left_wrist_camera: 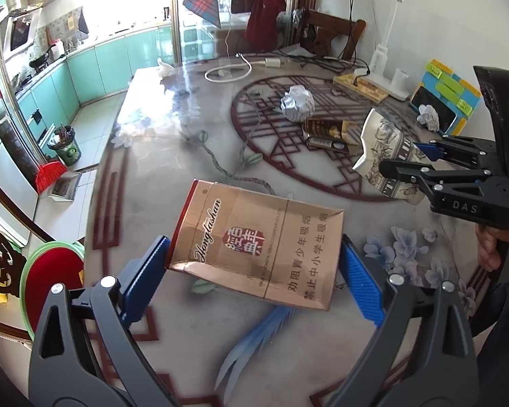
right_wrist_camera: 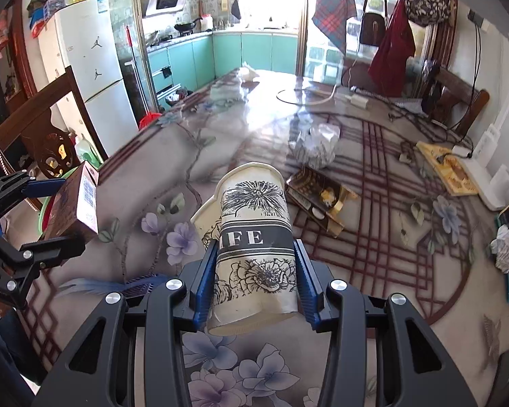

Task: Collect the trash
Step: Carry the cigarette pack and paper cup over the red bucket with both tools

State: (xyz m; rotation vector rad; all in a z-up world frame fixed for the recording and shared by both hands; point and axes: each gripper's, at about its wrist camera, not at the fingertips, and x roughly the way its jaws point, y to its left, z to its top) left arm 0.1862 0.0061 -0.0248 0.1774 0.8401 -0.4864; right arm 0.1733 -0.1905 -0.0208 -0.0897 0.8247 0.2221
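Above a flower-patterned table [right_wrist_camera: 373, 176], your left gripper [left_wrist_camera: 254, 268] clamps a cigarette pack [left_wrist_camera: 258, 240] and your right gripper [right_wrist_camera: 254, 274] a crushed paper cup [right_wrist_camera: 254, 237] (both clear of the tabletop), so next comes, seemingly, carrying them to a bin.

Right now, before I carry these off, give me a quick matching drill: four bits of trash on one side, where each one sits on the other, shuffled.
Things:
1. cigarette pack
2. paper cup
3. foil ball
4. white paper wad

Places:
A. lying on the table by the round lattice pattern
B. resting against the phone at the table's far right
C. clamped in the left gripper
D. clamped in the right gripper

Pairs: 1-C, 2-D, 3-A, 4-B
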